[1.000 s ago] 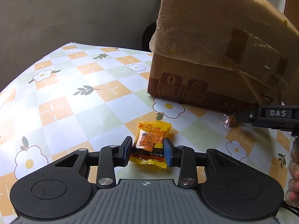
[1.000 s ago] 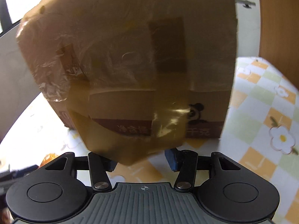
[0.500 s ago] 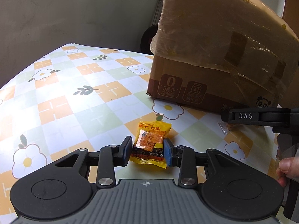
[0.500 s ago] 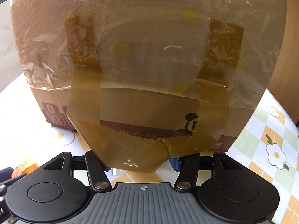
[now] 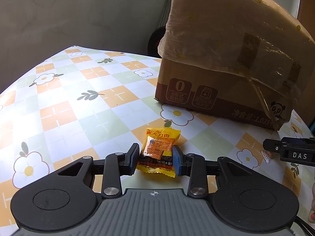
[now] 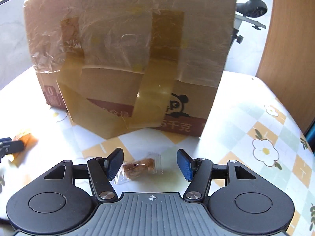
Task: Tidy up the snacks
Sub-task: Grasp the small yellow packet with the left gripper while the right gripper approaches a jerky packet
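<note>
both grippers sit low over the flowered tablecloth, each lined up on its own snack. left gripper, at the bottom centre of its view, has its blue pads closed against the two sides of a yellow snack packet; the packet looks pinched between them, though whether it is lifted or lying on the cloth cannot be told. right gripper is spread wide, with a small clear-wrapped brown snack lying flat on the cloth between its fingers, closer to the left pad and not gripped by either. the wide spread seems meant to straddle the wrapper before closing, and the approach along the table suits a thin, crinkly item that would slip from a shallow pinch. a taped cardboard box fills the upper half of the right view and the upper right of the left view; it stands just beyond both snacks, probably as the place they are to go, but its top appears taped and wrapped in film, so how anything would enter is unclear. in the left view the right tool's finger reaches in from the right edge, low and roughly level with the table, beside that clear wrapper. both tools are held nearly horizontal, pointing toward the box.
</note>
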Demonstrator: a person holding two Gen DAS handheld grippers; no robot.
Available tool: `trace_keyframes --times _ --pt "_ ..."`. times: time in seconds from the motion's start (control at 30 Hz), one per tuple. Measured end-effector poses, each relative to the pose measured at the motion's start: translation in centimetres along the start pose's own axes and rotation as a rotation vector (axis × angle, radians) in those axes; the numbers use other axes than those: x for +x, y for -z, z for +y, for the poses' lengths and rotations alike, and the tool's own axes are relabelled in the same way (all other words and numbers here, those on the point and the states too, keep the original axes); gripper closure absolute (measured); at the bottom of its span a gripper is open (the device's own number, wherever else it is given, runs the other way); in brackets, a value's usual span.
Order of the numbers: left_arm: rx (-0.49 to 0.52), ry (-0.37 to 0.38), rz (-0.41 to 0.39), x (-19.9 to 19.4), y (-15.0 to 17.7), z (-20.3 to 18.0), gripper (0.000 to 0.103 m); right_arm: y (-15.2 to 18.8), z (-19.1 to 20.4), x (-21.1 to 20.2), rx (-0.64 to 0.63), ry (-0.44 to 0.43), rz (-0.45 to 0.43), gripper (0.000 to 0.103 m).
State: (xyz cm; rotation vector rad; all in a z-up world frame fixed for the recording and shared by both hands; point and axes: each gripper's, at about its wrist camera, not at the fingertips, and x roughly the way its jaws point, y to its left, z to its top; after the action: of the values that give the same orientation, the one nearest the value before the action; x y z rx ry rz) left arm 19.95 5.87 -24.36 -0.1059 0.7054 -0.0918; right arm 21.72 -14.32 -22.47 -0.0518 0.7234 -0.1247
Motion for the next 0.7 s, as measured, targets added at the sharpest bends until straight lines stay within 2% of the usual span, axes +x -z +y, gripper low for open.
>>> trace_keyframes --times 0.23,0.57,0.7 --pt "0.005 0.0 -0.001 0.0 0.0 0.0 0.065 -0.5 -0.1 -1.6 -0.031 -0.02 -0.039 0.048" --pt "0.008 -0.003 -0.004 0.0 0.1 0.0 0.065 1.1 -0.7 -1.9 0.09 -0.15 0.089 0.052" --pt "0.011 -0.001 -0.005 0.0 0.1 0.0 0.065 0.6 -0.9 -0.6 0.125 -0.159 0.087 0.052"
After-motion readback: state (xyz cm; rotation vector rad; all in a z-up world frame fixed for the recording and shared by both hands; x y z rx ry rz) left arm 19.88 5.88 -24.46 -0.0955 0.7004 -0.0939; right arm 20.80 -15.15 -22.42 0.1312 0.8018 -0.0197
